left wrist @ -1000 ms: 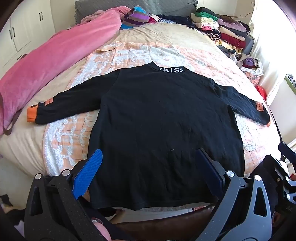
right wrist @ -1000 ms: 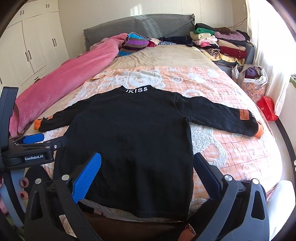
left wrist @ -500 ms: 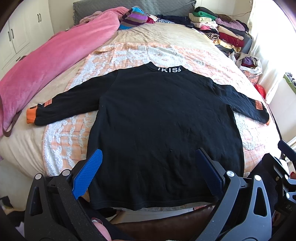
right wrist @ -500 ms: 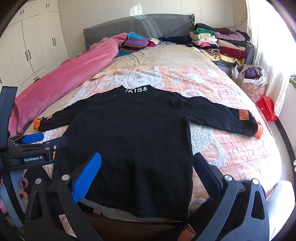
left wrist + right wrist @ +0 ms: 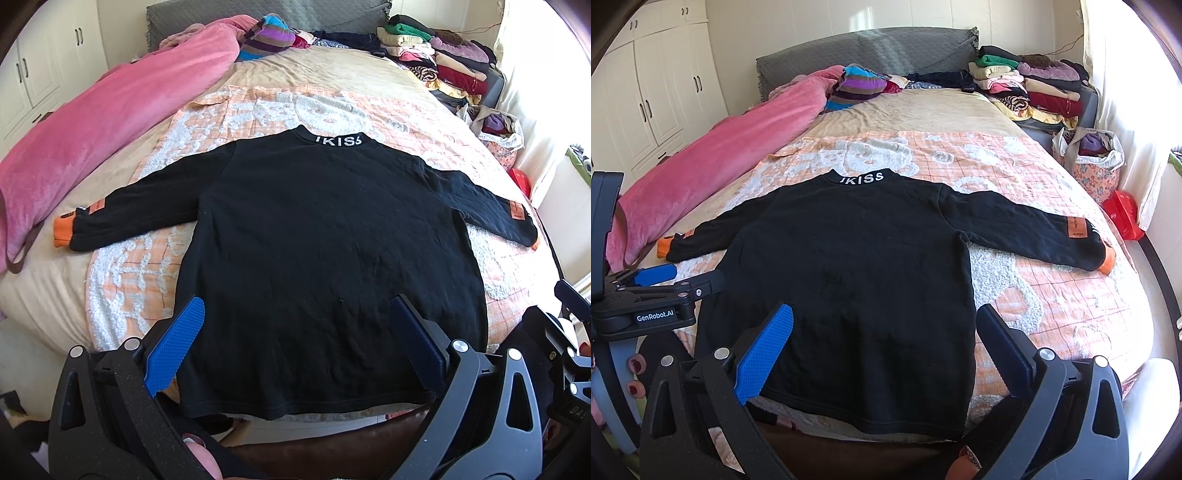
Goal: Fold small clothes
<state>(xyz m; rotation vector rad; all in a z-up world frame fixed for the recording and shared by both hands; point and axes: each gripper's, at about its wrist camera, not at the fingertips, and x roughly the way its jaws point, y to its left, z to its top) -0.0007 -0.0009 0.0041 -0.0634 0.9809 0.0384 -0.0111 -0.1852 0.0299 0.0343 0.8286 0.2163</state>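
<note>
Black knit, long sleeves: the sweatshirt (image 5: pixel 332 258) lies flat and spread on the bed (image 5: pixel 303 85), on top of the orange-and-white quilt (image 5: pixel 1015 173), collar away from you, hem at the near edge of the mattress. White lettering on the collar (image 5: pixel 861 177) reads "KISS" with a partial character before it that you can't make out. Both sleeves are stretched out sideways, each ending in an orange cuff, with an orange patch (image 5: pixel 1075 226) near the wrist; the patch print is too small to read. Fabric looks mostly smooth, a few light wrinkles low on the body. Hidden bits: your left gripper (image 5: pixel 295 343) covers the lower corners of the hem in its own view, and your right gripper (image 5: pixel 882 347) does the same in the right wrist view. The right cuff is cut by the fisheye edge in the left wrist view. Left gripper jaws: wide apart, holding nothing, hanging over the lower body of the sweatshirt; can't tell if the tips touch the cloth. Right gripper jaws: also wide apart, empty, over the hem area, same doubt about contact. In the right wrist view your left gripper shows side-on at the left edge, near the left sleeve. Pink blanket (image 5: pixel 110 122) runs along the left side of the bed, stacked folded clothes (image 5: pixel 1027 85) sit at the far right corner.
</note>
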